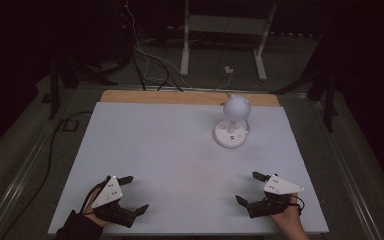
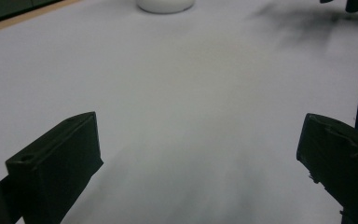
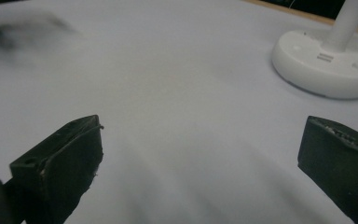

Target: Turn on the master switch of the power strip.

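1. Item: desk lamp point(image 1: 233, 121), white, with a round base, a slim stem and a globe head with two small ear-like bumps. It stands upright on the tabletop point(image 1: 170, 150) at about 1 o'clock from the centre, near the far edge. In the right gripper view its base point(image 3: 328, 65) shows flat button marks on top.
2. Item: left tongs point(image 1: 130, 194), at 7 o'clock on the tabletop, jaws wide apart, holding nothing. They are well apart from the lamp; their own view catches only the base rim point(image 2: 165, 5) far ahead.
3. Item: right tongs point(image 1: 249, 188), at 5 o'clock, jaws likewise spread and empty. They sit nearer the lamp, which lies ahead toward 12 o'clock.
4. Step judged in hand: the approach to the lamp, most likely by your right tongs.
5. Handling note: keep the jaws spread until they flank the stem or hover over a button; come in low and straight.
6. Caution: the head looks top-heavy, so a sideways nudge on the stem could tip the lamp. Steady the base rim with your left tongs if you press.
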Demonstrator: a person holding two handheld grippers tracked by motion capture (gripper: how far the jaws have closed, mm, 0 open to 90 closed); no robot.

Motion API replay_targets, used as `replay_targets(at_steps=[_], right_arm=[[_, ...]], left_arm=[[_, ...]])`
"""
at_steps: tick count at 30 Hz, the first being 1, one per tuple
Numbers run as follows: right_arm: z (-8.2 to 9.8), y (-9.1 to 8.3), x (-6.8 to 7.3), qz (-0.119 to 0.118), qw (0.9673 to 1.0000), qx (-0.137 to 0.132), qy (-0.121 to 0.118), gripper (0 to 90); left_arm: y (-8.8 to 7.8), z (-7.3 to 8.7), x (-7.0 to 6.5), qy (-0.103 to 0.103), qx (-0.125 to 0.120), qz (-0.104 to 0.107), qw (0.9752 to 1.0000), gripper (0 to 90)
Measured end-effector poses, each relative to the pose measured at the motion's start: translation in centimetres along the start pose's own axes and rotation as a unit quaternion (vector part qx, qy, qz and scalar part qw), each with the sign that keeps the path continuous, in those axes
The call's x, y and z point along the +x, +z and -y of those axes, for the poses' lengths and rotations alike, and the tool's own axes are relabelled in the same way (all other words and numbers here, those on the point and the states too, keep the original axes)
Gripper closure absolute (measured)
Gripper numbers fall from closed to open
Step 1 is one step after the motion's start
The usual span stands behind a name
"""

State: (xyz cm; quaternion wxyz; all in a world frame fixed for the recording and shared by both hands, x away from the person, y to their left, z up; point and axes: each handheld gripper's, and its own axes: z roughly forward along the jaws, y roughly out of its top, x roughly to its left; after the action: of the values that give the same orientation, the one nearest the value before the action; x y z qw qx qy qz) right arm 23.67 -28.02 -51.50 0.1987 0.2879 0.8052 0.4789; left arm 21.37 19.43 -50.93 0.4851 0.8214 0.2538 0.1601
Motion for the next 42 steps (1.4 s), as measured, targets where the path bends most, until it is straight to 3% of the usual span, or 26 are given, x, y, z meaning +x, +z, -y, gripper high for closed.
replay_targets(at_steps=[18, 26, 28, 36, 42], right_arm=[[-0.2, 0.3, 0.2, -0.013, 0.9993, 0.034, 0.004, 0.0], [-0.2, 0.4, 0.6, -0.013, 0.9989, 0.044, -0.009, 0.0], [-0.3, 0.4, 0.6, -0.022, 0.9989, 0.042, 0.001, 0.0], [-0.4, 0.6, 0.9, -0.034, 0.9979, 0.055, -0.001, 0.0], [-0.7, 0.7, 1.2, -0.044, 0.9972, 0.06, 0.004, 0.0]], left_arm=[[-0.1, 0.1, 0.2, -0.014, -0.015, 0.009, 0.9997, 0.3], [0.0, 0.1, 0.2, -0.016, -0.015, 0.01, 0.9997, 0.3], [0.0, 0.1, 0.2, -0.016, -0.015, 0.011, 0.9997, 0.3], [0.2, 0.1, 0.1, -0.01, -0.018, 0.022, 0.9995, 0.3], [0.2, 0.1, 0.2, -0.016, -0.012, 0.022, 0.9995, 0.3]])
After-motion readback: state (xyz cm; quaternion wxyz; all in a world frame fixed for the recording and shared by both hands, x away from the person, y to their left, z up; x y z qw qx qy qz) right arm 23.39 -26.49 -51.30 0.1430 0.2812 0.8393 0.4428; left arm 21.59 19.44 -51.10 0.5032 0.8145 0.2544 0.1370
